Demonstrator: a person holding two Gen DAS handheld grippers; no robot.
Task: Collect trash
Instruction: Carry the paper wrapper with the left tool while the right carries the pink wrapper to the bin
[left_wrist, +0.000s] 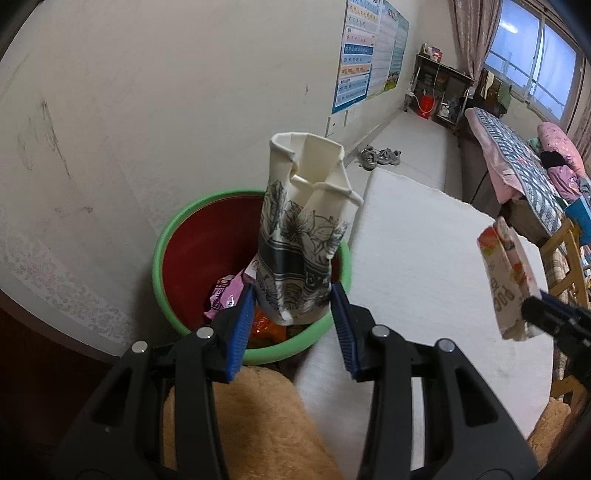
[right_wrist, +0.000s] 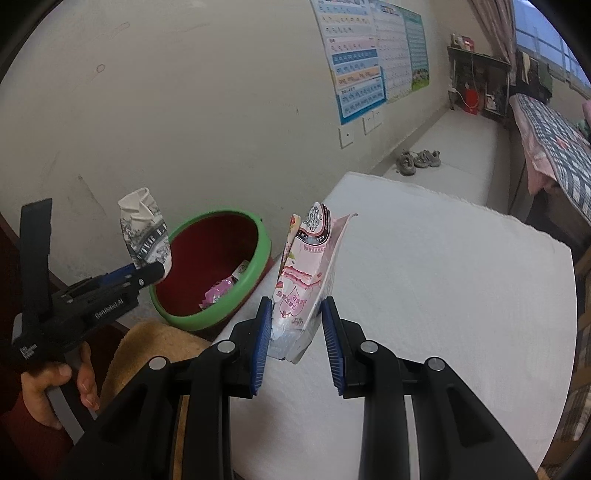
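Observation:
My left gripper (left_wrist: 293, 295) is shut on the bottom of a crushed paper cup (left_wrist: 306, 206) with a black floral print. It holds the cup upright just above the near rim of a green-rimmed red bin (left_wrist: 162, 251). Inside the bin lie a pink wrapper (left_wrist: 225, 295) and an orange wrapper (left_wrist: 266, 328). My right gripper (right_wrist: 295, 302) is shut on the lower end of a pink snack wrapper (right_wrist: 310, 258), lifted over the white surface to the right of the bin (right_wrist: 258, 254). In the right wrist view, the left gripper (right_wrist: 159, 271) with the cup (right_wrist: 146, 229) is at the left, held by a hand (right_wrist: 48, 384).
The bin stands against a scuffed wall, beside a white table surface (right_wrist: 443, 295). A tan plush cushion (left_wrist: 251, 424) lies below the grippers. Shoes (right_wrist: 417, 160) sit on the floor behind. A bed with a quilt (left_wrist: 517, 155) and a wooden chair (left_wrist: 569, 254) are at the right.

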